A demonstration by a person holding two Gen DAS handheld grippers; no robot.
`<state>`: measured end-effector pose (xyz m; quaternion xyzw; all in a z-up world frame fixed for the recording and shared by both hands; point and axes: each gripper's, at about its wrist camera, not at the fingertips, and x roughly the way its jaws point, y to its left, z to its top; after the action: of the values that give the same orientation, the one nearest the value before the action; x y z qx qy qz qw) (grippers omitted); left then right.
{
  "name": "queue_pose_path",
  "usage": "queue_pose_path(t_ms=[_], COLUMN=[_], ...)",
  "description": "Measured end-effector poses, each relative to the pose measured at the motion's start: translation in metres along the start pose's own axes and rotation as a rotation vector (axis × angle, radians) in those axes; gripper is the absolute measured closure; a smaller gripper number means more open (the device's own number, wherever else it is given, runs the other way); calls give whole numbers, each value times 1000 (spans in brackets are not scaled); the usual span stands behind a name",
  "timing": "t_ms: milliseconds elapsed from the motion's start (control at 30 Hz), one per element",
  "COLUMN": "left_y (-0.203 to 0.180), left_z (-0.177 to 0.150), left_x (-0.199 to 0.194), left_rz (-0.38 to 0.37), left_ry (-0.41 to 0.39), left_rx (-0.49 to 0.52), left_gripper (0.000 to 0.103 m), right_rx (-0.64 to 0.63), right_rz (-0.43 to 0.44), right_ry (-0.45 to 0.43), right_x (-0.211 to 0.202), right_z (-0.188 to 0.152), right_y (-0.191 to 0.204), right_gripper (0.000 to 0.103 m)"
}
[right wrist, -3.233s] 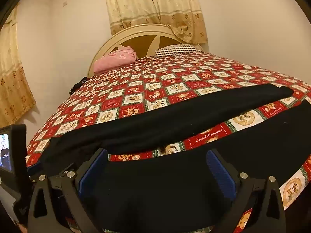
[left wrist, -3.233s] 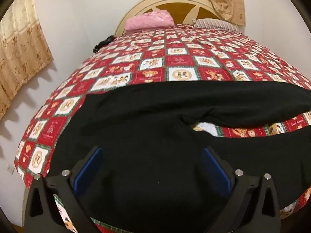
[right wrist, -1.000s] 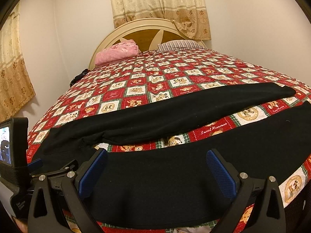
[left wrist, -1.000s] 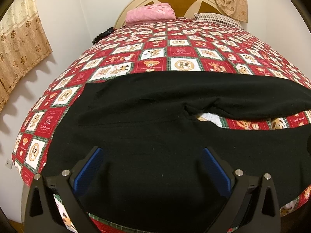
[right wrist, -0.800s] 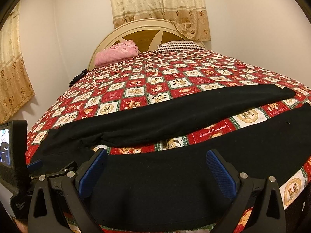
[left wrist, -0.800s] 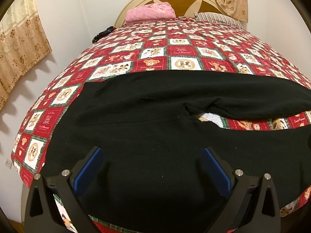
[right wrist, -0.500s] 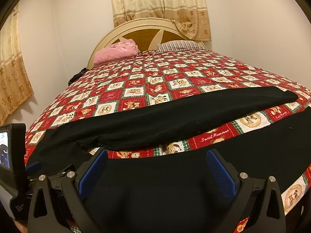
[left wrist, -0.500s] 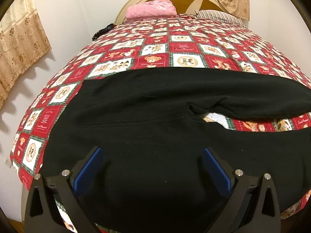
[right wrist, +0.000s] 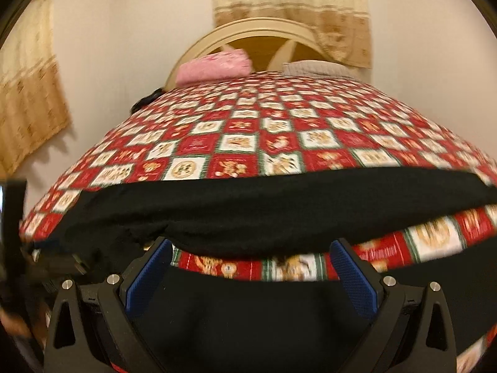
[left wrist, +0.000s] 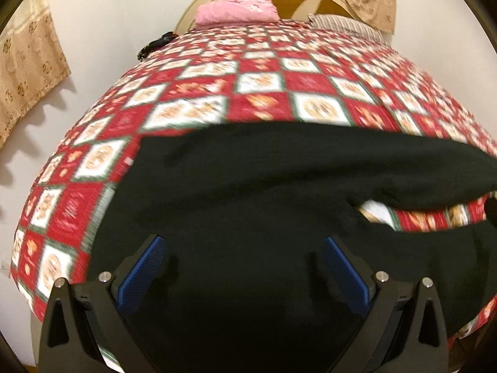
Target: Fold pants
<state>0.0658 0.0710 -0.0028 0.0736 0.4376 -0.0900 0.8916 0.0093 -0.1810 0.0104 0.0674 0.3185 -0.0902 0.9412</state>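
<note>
Black pants (left wrist: 248, 192) lie spread flat across the near end of a bed with a red and white checked quilt (left wrist: 264, 74). The waist part is to the left and the two legs run to the right with a gap of quilt between them. My left gripper (left wrist: 242, 242) is open and empty over the waist and seat part. My right gripper (right wrist: 251, 245) is open and empty over the near leg (right wrist: 248, 310), with the far leg (right wrist: 264, 208) just beyond its fingertips. Both views are blurred.
A pink folded blanket (left wrist: 237, 9) and a striped pillow (left wrist: 341, 23) lie at the cream headboard (right wrist: 248, 31). A dark item (left wrist: 153, 45) sits at the bed's far left edge. Beige curtains (right wrist: 28, 118) hang on the walls. The left gripper's body (right wrist: 12, 233) shows at the left edge.
Both grippers have moved forward and lower toward the pants, which now fill more of each view. The right gripper has swung left. Both stay open.
</note>
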Motion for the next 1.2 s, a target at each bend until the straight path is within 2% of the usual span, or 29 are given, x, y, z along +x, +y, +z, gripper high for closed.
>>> queue_pose_path(t_ms=[167, 200, 233, 300, 400, 500, 567, 633, 767, 800, 833, 1000, 1067, 1100, 1133, 1167, 1200], left_y=[64, 80, 89, 107, 124, 125, 122, 120, 118, 117, 117, 118, 118, 117, 116, 115, 116], left_z=[46, 58, 63, 74, 78, 77, 77, 78, 79, 80, 80, 86, 87, 88, 88, 88, 89], left_x=[18, 30, 39, 64, 96, 111, 112, 113, 119, 119, 120, 125, 127, 127, 126, 126, 126], left_rz=[-13, -13, -25, -62, -76, -128, -161, -184, -200, -197, -193, -200, -195, -188, -177, -170, -163], left_ry=[-20, -8, 6, 67, 134, 165, 154, 144, 137, 134, 132, 122, 114, 110, 98, 90, 89], left_rx=[-67, -101, -118, -154, -212, -234, -240, -241, -249, -246, -240, -228, -231, -225, -215, -206, -201], left_gripper=[0, 7, 18, 30, 35, 35, 34, 25, 19, 19, 19, 19, 24, 31, 44, 52, 63], right_rx=[-127, -164, -188, -231, -276, -310, -333, -347, -403, -419, -428, -367, -359, -359, -367, -388, -422], right_rz=[92, 100, 104, 114, 115, 103, 112, 148, 159, 160, 171, 223, 245, 254, 265, 274, 269], right_ry=[54, 58, 60, 79, 132, 163, 183, 227, 326, 345, 369, 366, 389, 393, 400, 403, 399], right_x=[31, 41, 47, 64, 99, 124, 140, 157, 185, 190, 195, 200, 206, 208, 208, 206, 204], right_z=[32, 40, 45, 55, 69, 78, 83, 86, 79, 75, 71, 77, 76, 76, 76, 77, 78], right_y=[-2, -1, 1, 3, 3, 3, 4, 4, 11, 12, 13, 3, 3, 4, 4, 5, 8], right_gripper=[1, 2, 2, 5, 7, 7, 7, 7, 10, 20, 22, 22, 23, 24, 32, 36, 53])
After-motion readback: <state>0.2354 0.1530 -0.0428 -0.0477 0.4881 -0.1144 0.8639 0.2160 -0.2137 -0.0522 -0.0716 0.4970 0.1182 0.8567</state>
